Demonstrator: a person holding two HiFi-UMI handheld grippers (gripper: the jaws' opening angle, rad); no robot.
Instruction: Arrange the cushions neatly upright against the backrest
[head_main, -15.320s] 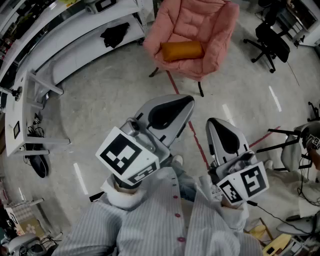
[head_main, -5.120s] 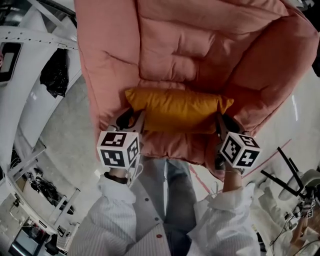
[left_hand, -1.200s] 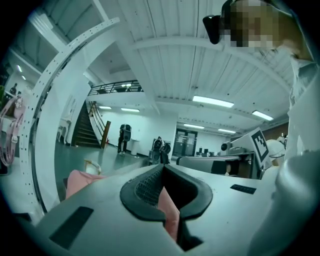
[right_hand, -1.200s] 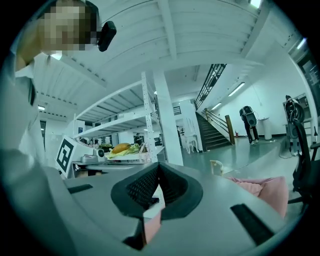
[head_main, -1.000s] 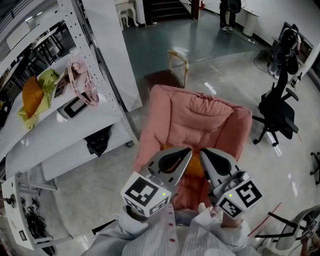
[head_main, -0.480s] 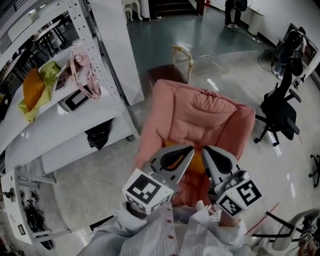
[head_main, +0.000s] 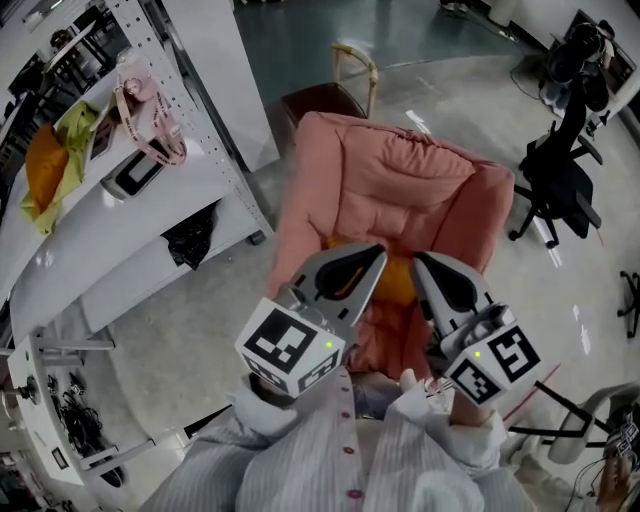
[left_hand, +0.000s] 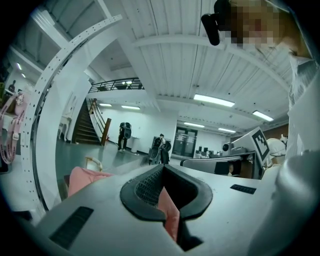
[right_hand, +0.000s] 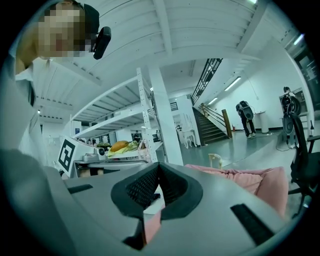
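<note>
one orange cushion (head_main: 397, 281), long axis across pink armchair (head_main: 400, 190)

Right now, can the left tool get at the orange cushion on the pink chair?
Probably yes. Nothing stands between the left tool and the orange cushion on the pink chair, but its jaws are shut and must open first.

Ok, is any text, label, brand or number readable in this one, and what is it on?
None: no words, numbers or brands can be read in any view.
left cube: black-and-white square marker pattern only, no letters.
right cube: the same, pattern only.
Items on the white shelf: too small to tell whether they carry print.
</note>
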